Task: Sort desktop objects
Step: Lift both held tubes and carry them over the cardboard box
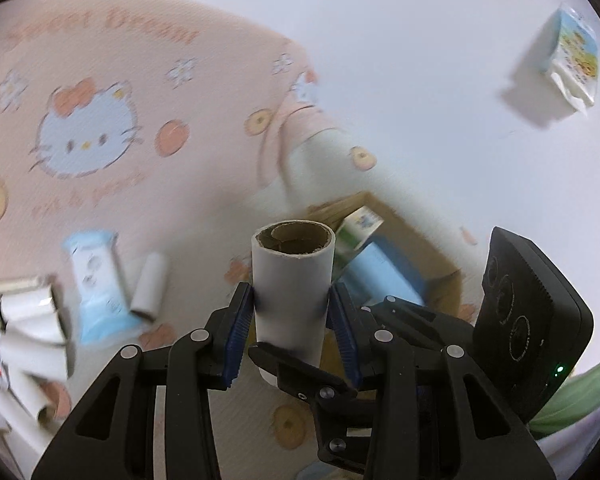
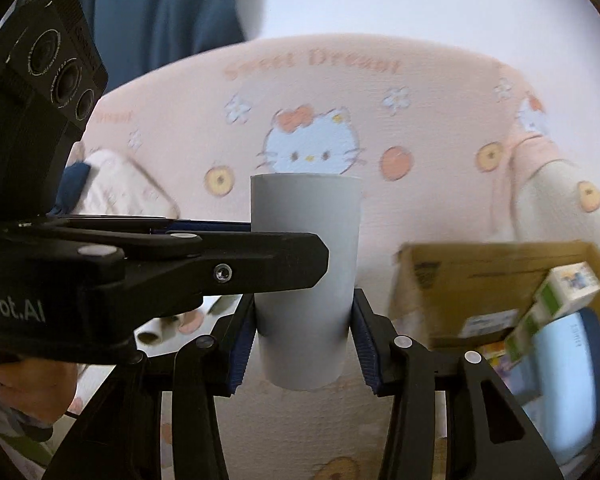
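Cardboard tube (image 1: 293,280), light and thin-walled so likely to crush under a hard squeeze, stands upright between both sets of jaws, left gripper (image 1: 293,320) and right gripper (image 2: 303,344) each closed on its lower-middle wall.

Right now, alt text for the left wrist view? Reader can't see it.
The left gripper is shut on an upright white cardboard tube, its open end facing the camera, with the right gripper reaching in at the tube's lower part. Behind lies a pink Hello Kitty cloth, loose tubes at left, and an open cardboard box at right.
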`<state>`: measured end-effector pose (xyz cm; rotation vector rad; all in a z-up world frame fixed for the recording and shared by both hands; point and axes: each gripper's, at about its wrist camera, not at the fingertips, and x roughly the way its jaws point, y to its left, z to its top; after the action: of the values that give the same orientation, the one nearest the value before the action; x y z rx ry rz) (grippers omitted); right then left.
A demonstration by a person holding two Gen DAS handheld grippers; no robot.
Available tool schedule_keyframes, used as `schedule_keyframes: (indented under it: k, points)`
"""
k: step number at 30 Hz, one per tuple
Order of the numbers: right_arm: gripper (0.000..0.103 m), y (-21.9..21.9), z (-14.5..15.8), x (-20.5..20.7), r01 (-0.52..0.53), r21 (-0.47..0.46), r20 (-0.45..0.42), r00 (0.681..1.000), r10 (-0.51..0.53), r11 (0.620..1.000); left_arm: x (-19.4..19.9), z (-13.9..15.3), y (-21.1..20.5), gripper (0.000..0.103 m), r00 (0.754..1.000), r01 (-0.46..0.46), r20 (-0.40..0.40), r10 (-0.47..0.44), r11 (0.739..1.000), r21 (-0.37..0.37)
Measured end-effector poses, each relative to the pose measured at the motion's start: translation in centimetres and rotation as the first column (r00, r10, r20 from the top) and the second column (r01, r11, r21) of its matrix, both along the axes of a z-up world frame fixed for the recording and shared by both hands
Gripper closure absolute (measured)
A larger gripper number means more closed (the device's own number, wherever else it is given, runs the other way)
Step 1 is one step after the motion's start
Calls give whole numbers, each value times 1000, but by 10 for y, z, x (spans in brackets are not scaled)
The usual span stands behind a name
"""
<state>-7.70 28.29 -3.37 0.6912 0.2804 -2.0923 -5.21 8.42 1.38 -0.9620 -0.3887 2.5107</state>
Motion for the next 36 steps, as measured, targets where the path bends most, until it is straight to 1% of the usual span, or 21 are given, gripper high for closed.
schedule_keyframes:
  k: [1, 3, 4, 5, 6, 7, 9, 10, 11, 12, 13, 15, 16, 19, 21, 24, 25, 26, 29, 33, 36]
  points:
    - [60, 0, 5, -16, 13, -3, 7, 1000, -13, 1000, -6, 4, 6, 60, 1000, 13, 4, -13, 1000, -5]
    - [60, 45, 18, -2, 40, -5, 41, 998, -40, 999, -16, 10, 13, 60, 999, 37, 15, -37, 999, 7]
    - [60, 39, 27, -17, 53, -8, 71, 996, -52, 999, -21, 13, 17, 60, 999, 48, 26, -48, 999, 23]
    - [60, 33, 28, -17, 63, -15, 96, 994, -61, 998, -27, 16, 20, 60, 997, 58, 38, -60, 997, 45]
    - [60, 19, 25, -39, 68, -17, 108, 992, -66, 998, -32, 18, 23, 60, 996, 68, 50, -71, 996, 63]
    - [60, 13, 31, -47, 72, -15, 112, 991, -70, 997, -38, 20, 24, 60, 995, 78, 62, -83, 993, 84]
    - [60, 9, 41, -62, 75, -4, 93, 993, -74, 997, -51, 23, 31, 60, 990, 101, 90, -112, 988, 115]
    - [60, 9, 49, -71, 77, 12, 87, 993, -77, 997, -55, 24, 35, 60, 987, 112, 104, -124, 987, 119]
    - [60, 9, 48, -76, 83, 38, 75, 993, -85, 996, -60, 24, 40, 60, 983, 125, 116, -139, 985, 121]
    - [60, 9, 50, -78, 47, 67, 62, 997, -51, 997, -64, 24, 44, 60, 981, 136, 120, -150, 983, 120]
    - [60, 11, 53, -82, 54, 84, 56, 997, -58, 995, -68, 24, 49, 60, 980, 140, 128, -155, 983, 118]
    - [60, 19, 51, -83, 62, 111, 51, 996, -68, 992, -74, 23, 59, 60, 978, 147, 132, -159, 984, 100]
    - [60, 27, 40, -78, 65, 117, 51, 996, -72, 991, -76, 22, 62, 60, 979, 147, 131, -158, 985, 89]
    - [60, 24, 33, -92, 62, 125, 80, 994, -72, 990, -82, 19, 73, 60, 977, 147, 146, -154, 987, 57]
    - [60, 29, 24, -99, 62, 127, 108, 991, -76, 990, -87, 15, 76, 60, 974, 144, 169, -152, 988, 56]
    - [60, 39, 17, -106, 65, 127, 160, 983, -85, 990, -98, 7, 84, 60, 962, 153, 220, -164, 986, 64]
    - [60, 51, 16, -108, 66, 132, 171, 981, -89, 989, -102, 4, 87, 60, 958, 153, 235, -164, 986, 65]
    - [60, 53, 13, -112, 71, 139, 183, 978, -96, 988, -106, 0, 90, 60, 954, 143, 255, -156, 987, 66]
    - [60, 65, 4, -121, 91, 160, 229, 965, -126, 983, -119, -10, 103, 59, 940, 138, 307, -148, 989, 52]
    - [60, 77, -4, -135, 89, 174, 299, 944, -139, 981, -132, -21, 114, 59, 925, 146, 350, -148, 989, 33]
    - [60, 84, -9, -144, 89, 197, 329, 932, -151, 976, -140, -32, 124, 59, 908, 170, 383, -169, 985, 30]
